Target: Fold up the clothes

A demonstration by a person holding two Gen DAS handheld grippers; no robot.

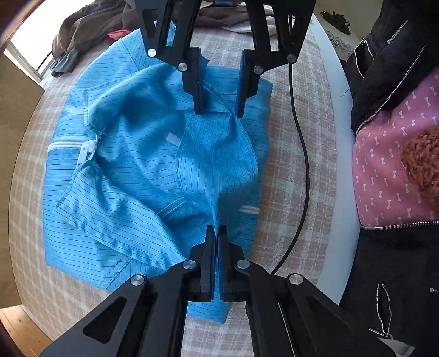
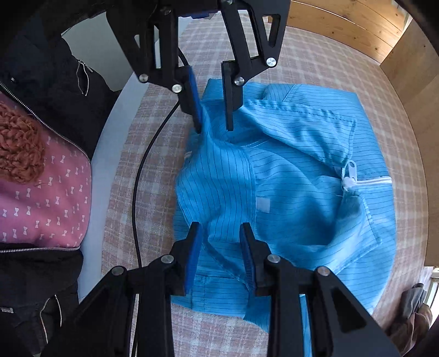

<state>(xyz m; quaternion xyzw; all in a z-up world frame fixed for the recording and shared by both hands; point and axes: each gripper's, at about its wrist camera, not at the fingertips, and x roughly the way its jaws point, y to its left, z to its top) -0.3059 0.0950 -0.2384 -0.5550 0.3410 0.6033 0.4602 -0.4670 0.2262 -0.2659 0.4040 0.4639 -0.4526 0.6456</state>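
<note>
A light blue pinstriped garment (image 1: 137,153) (image 2: 301,178) with a white zip (image 1: 87,148) (image 2: 349,175) lies crumpled on the checked tablecloth (image 1: 296,109). At the bottom of the left wrist view, my left gripper (image 1: 216,229) is shut on a raised fold at the garment's near edge. It also shows at the top of the right wrist view (image 2: 212,127). Facing it, my right gripper (image 1: 218,114) (image 2: 219,228) is open, its blue-padded fingers standing either side of a ridge of the same cloth, close to the collar seam.
A heap of dark and brown clothes (image 1: 90,30) lies at the table's far end. A black cable (image 1: 303,153) runs across the cloth beside the garment. A person in a black jacket and pink top (image 1: 389,164) stands at the white table edge. Wooden floor (image 2: 343,19) surrounds the table.
</note>
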